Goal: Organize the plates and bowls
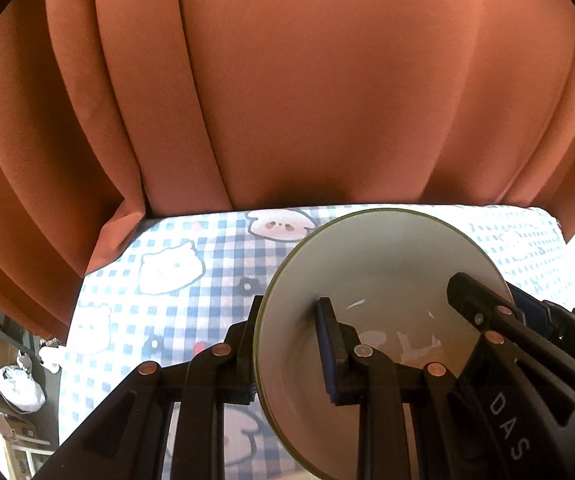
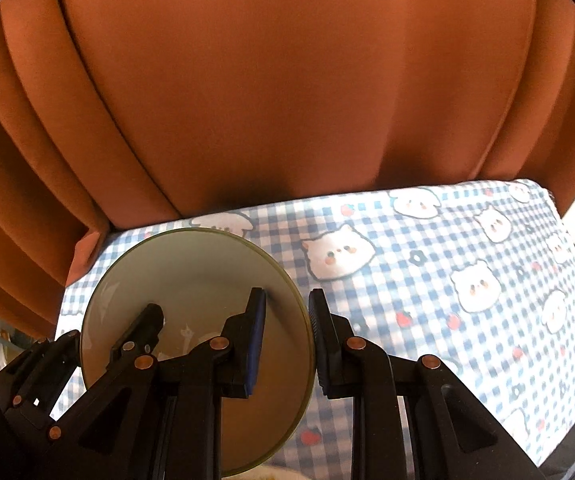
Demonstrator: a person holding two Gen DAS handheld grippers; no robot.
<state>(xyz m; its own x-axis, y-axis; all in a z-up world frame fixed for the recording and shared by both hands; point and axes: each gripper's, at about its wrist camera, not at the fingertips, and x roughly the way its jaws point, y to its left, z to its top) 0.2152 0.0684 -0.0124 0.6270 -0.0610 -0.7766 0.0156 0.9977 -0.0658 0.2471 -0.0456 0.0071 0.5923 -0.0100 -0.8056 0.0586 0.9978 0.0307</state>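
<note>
You've got both grippers clamped on the same pale ceramic bowl with the thin green rim (image 1: 371, 280). Your left gripper (image 1: 287, 344) pinches its left wall, nearly closed, and your right gripper (image 2: 287, 336) pinches the opposite wall. The bowl hangs above the blue-checked cat-print tablecloth (image 2: 427, 280). "DAS" reads on the right gripper's arm.

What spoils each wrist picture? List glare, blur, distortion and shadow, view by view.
Left wrist view: fisheye bends the orange curtain into an arc, corners go black, daylight washes out the checked tablecloth at right, and glints sit inside the bowl. Right wrist view: same bending and dark corners, the bowl's inside is shaded and soft, a dark shadow lies under the curtain's hem.
</note>
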